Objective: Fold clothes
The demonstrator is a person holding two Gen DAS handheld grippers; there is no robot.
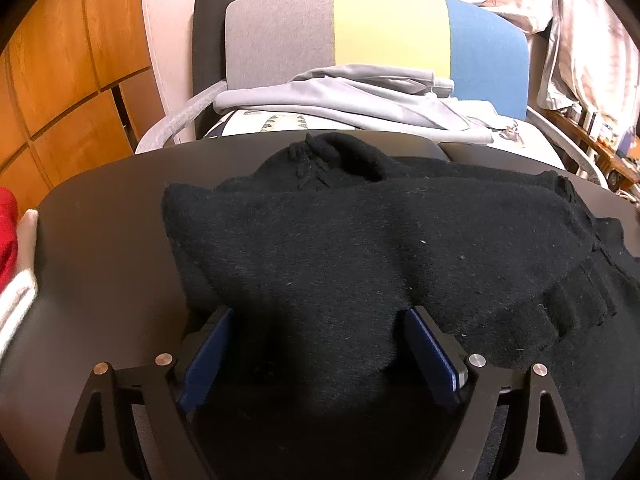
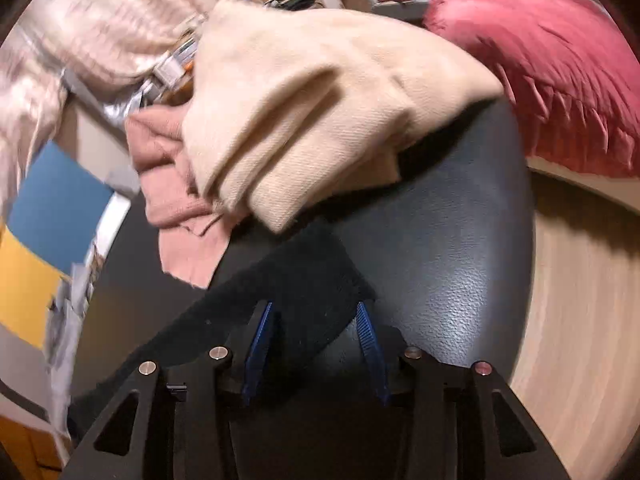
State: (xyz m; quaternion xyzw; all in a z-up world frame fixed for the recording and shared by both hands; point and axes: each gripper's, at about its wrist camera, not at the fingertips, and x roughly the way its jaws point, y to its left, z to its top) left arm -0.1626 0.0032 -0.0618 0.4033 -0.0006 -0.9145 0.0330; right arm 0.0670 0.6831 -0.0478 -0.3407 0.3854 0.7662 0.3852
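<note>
We are in a home, in a lived-in bedroom or sitting room. Behind the dark leather-textured counter (image 1: 100,240) stands an upholstered chair with a grey, yellow and blue striped backrest (image 1: 376,28), a pale grey sweatshirt (image 1: 360,100) draped over its seat. Warm orange-brown wooden cupboard panels (image 1: 60,92) line one wall, and striped pinkish curtains (image 1: 580,40) hang at the other side. From the other camera we see a plump crimson ruffled cushion (image 2: 540,60), pale wood-plank flooring (image 2: 580,300), and cream (image 2: 320,112) and dusty-pink knitwear (image 2: 180,184) heaped on the counter.
</note>
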